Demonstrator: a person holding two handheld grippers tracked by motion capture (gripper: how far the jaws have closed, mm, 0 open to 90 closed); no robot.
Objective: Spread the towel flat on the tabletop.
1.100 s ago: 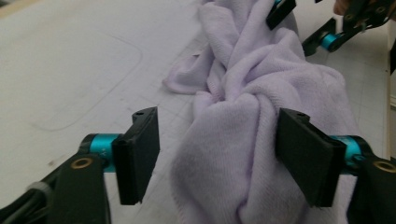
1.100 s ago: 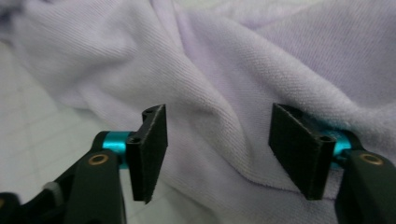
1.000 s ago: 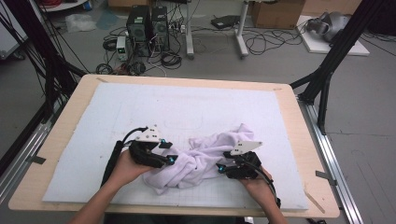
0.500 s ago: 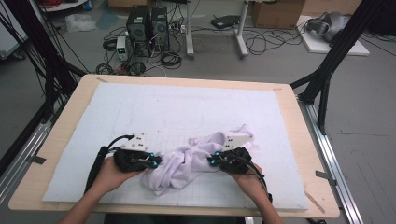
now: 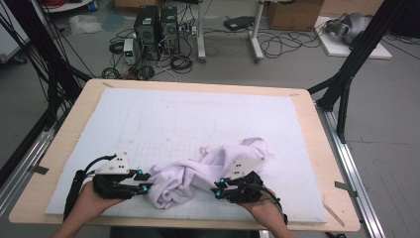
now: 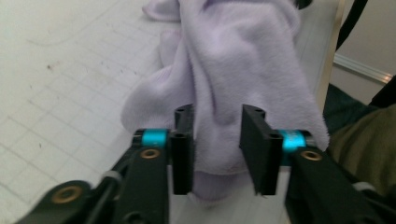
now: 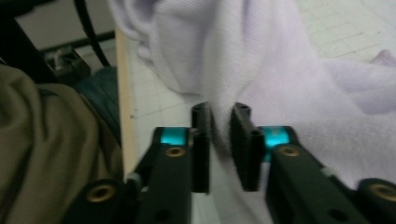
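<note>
A crumpled pale lilac cloth (image 5: 198,173) lies on the white gridded mat (image 5: 198,114) near the front edge. My left gripper (image 5: 147,182) is at the cloth's left end. In the left gripper view the cloth (image 6: 243,70) bulges into the gap of my left gripper (image 6: 217,116), whose jaws stand apart on either side of a thick fold. My right gripper (image 5: 216,187) sits at the cloth's front right. In the right gripper view my right gripper (image 7: 220,112) has its jaws close together, pinching a ridge of the cloth (image 7: 280,70).
The mat covers a wooden table (image 5: 327,148), whose front edge runs just behind both hands. Black frame struts (image 5: 346,79) stand at the right and left sides. Computers and cables lie on the floor (image 5: 158,29) beyond the table.
Both hands have drawn left and toward the front edge. The cloth has bunched and shifted slightly left with them. The left gripper now sits at the cloth's left end.
</note>
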